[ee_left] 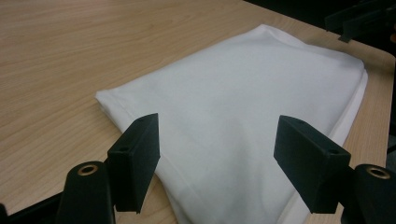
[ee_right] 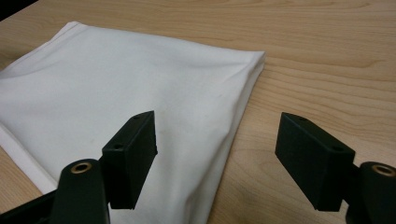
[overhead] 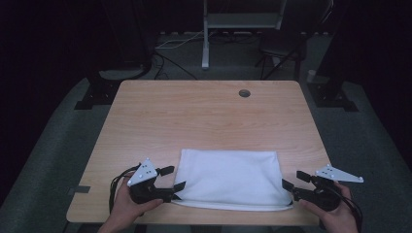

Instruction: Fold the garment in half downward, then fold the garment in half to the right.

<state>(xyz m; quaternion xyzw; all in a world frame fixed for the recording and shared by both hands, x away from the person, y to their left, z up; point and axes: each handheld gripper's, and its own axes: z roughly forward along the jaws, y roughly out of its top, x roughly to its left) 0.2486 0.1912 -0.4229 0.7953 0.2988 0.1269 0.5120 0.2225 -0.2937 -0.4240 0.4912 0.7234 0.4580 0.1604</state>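
Note:
A folded white cloth (overhead: 228, 177) lies flat on the wooden table (overhead: 204, 116), close to its front edge. At the cloth's left end, my left gripper (overhead: 176, 177) is held in a hand with its jaws wide apart. In the left gripper view the cloth (ee_left: 233, 102) spreads under and beyond the left gripper (ee_left: 217, 128), and neither pad presses on it. My right gripper (overhead: 291, 178) sits at the cloth's right end, also open. In the right gripper view the cloth's folded corner (ee_right: 116, 88) lies below the right gripper (ee_right: 217, 122), apart from both pads.
A round cable hole (overhead: 244, 92) sits near the table's far edge. A strip of grey tape (overhead: 80, 190) marks the front left edge. Beyond the table stand a white frame leg (overhead: 206, 39) and a dark chair (overhead: 282, 48) on grey carpet.

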